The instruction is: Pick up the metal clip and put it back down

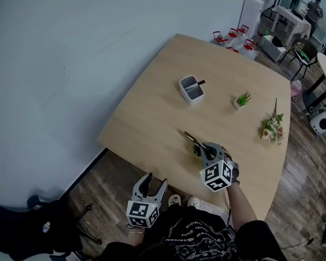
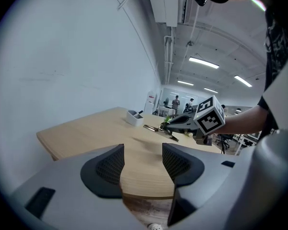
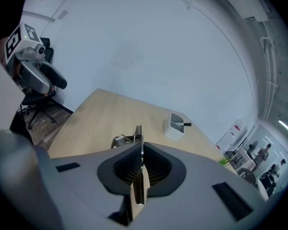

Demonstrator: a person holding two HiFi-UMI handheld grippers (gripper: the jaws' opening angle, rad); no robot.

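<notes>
- The right claw (image 1: 200, 149) is closed tight on the metal clip (image 1: 193, 140). In the right gripper view the two ribbed pads (image 3: 127, 166) press on a thin flat strip of the metal clip (image 3: 138, 186) that runs lengthwise between them.
- Past the tips of the right claw (image 3: 140, 151), the clip's far end and a bent wire loop stick out over the table (image 3: 101, 119).
- In the head view the clip lies near the middle of the table's (image 1: 152, 107) near half, and points away from the claw toward the white pen holder (image 1: 191, 91). Whether it rests on the wood or sits just clear of it cannot be told.
- The left claw (image 1: 155, 182) is wide open and holds nothing. It hangs off the near edge of the table, over the wooden floor (image 1: 106, 184).
- In the left gripper view, the left claw's (image 2: 143, 162) dark pads (image 2: 110, 166) stand well apart, and only the table edge shows between them.
- The same view shows the right claw (image 2: 169, 124) and its marker cube (image 2: 210, 116) low over the table, with the clip (image 2: 156, 127) reaching out to the left of it.
- The pen holder stands well beyond the clip, and a black pen (image 1: 198, 84) leans out of it.
- A small potted plant (image 1: 242, 99) sits to the right of the holder.
- A bunch of artificial flowers (image 1: 273, 128) lies near the table's right edge.
</notes>
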